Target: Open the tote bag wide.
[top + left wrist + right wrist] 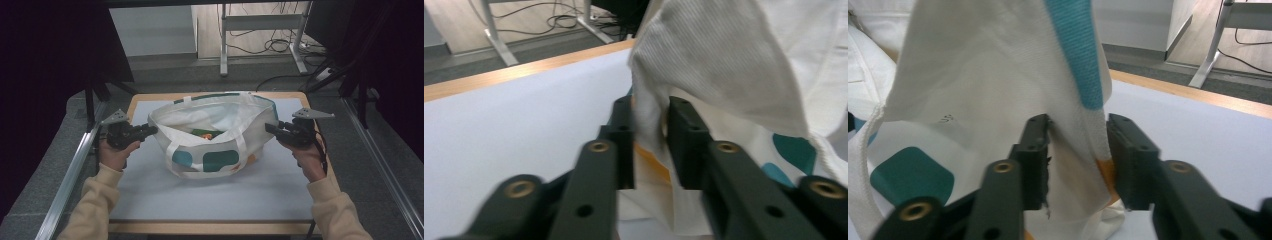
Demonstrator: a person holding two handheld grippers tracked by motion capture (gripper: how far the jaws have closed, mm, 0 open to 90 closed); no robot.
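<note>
Pinching the tote bag point(210, 150) at both ends of its mouth, left gripper point(150, 130) on one end of the rim and right gripper point(270, 128) on the other, each pointing inward along the table toward its partner. Seen along the left gripper's own black jaws, narrowed to a slim gap with a fold of white cloth point(649, 115) filling it, pads pressing from both sides. Same on the right: jaws drawn close on a fold of the rim point(1075, 130), with a teal strip point(1075, 50) rising just above and ahead of the tips. Lies directly ahead of each tool, then, the bag, standing on the pale mat point(200, 200) between the two, its long axis running straight from one set of fingertips to the other. Sags open between the grips, with something orange and green point(205, 134) showing low inside, roughly midway between the tools. Neither hand nearer than the other; both already on the cloth. Judging from that line-up, hinges on the shared axis: drawing the tools apart along it should stretch the mouth taut, while raising both together should lift the bag level, and one hand leading would likely tip the contents toward the lower end.
</note>
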